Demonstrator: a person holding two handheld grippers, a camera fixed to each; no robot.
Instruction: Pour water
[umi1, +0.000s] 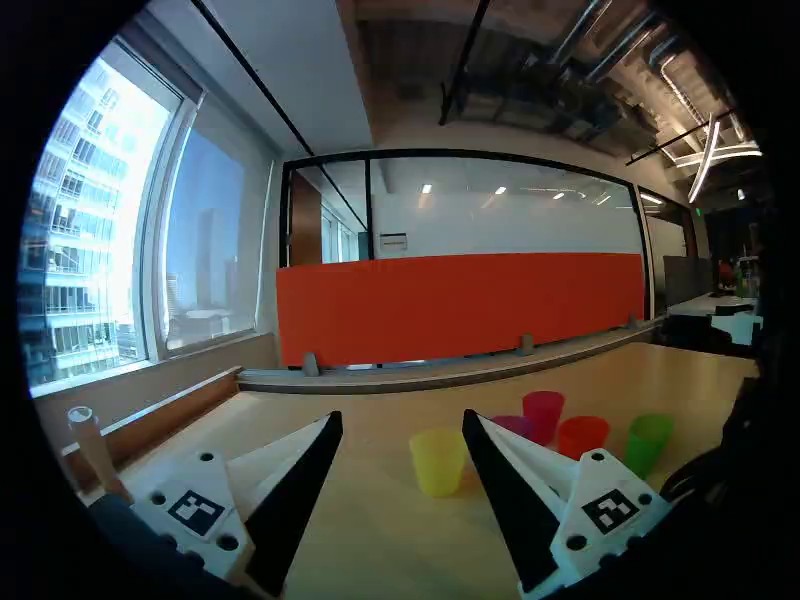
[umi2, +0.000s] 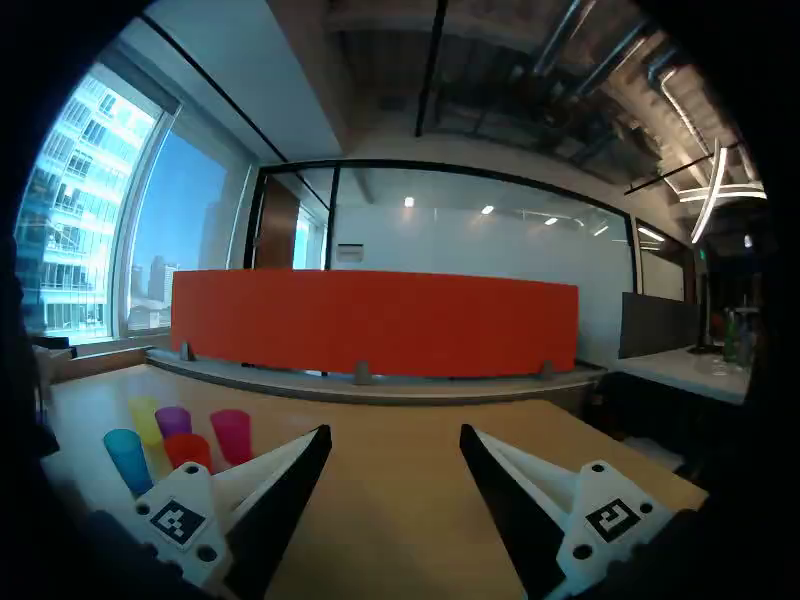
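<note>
Translucent plastic cups, all upright, bunched together on the worktop, well short of its far edge: yellow cup, purple cup, pink cup, orange cup, green cup, blue cup. Contents unclear.

Left gripper view: purple cup mostly hidden behind the fingers; orange cup base covered too. Right gripper view: orange cup base behind fingers. Bottles far right, too small to tell contents.
</note>
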